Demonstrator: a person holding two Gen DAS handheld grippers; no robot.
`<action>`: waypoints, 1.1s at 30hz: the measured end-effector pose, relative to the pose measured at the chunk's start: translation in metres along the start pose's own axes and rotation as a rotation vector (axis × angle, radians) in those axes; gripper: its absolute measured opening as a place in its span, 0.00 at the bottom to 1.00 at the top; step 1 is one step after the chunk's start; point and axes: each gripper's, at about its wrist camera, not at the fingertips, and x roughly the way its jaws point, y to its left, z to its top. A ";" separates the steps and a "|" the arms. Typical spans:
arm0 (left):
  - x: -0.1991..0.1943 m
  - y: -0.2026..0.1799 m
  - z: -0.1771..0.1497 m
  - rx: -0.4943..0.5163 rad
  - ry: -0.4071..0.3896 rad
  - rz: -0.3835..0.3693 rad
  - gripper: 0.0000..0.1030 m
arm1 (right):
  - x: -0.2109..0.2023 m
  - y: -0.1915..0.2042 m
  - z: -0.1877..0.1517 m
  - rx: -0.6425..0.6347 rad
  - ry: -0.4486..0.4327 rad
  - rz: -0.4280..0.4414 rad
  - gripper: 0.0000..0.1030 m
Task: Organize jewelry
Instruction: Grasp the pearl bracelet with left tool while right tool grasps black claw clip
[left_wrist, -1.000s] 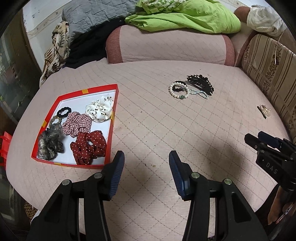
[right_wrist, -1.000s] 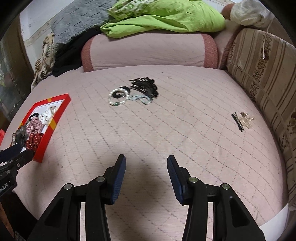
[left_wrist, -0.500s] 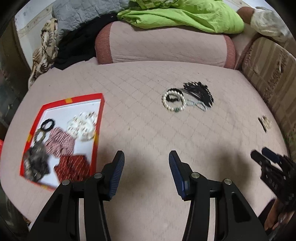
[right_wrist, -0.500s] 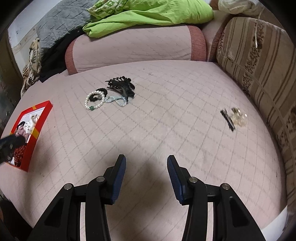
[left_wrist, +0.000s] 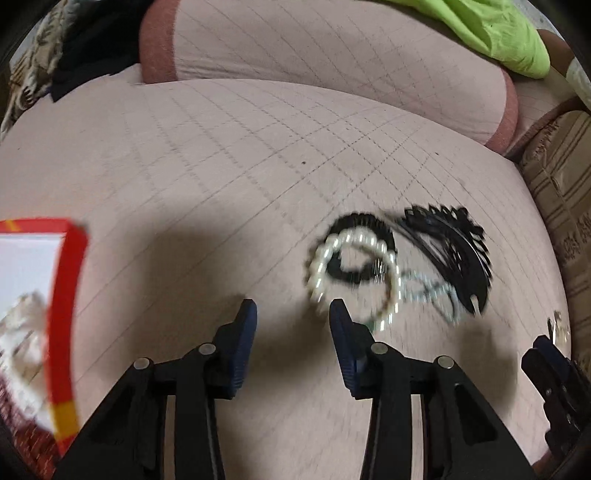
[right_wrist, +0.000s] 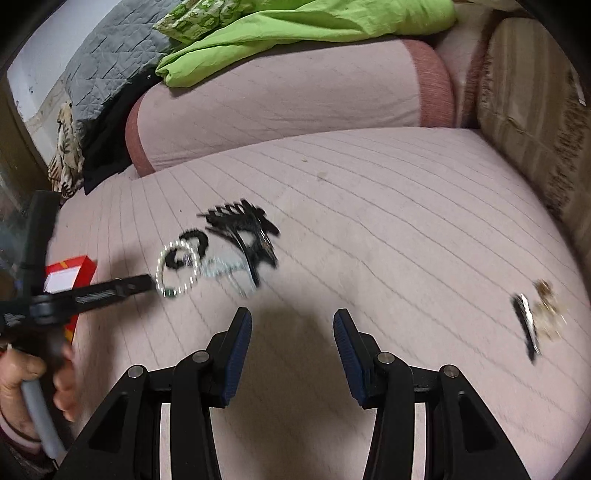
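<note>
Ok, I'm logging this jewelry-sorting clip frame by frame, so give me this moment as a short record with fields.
surface: pink quilted cushion
left gripper: jaws have just been closing, nothing between them, beside the pearl bracelet
right gripper: open, empty, over bare cushion
cluster: pearl bracelet, black hair tie, pale bead strand, black hair clip, touching or overlapping
tray: red-rimmed tray at left, holds scrunchies
apart at right: black hair pin beside a small gold piece
image quality: motion blur
</note>
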 end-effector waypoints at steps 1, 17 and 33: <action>0.003 -0.003 0.003 0.004 -0.009 0.010 0.38 | 0.004 0.002 0.004 -0.010 -0.003 0.006 0.49; -0.019 0.023 -0.034 0.040 -0.004 0.078 0.09 | 0.048 0.020 0.016 -0.009 0.081 0.099 0.05; -0.084 0.049 -0.137 0.031 0.031 -0.012 0.09 | -0.051 -0.021 -0.079 0.055 0.116 0.107 0.66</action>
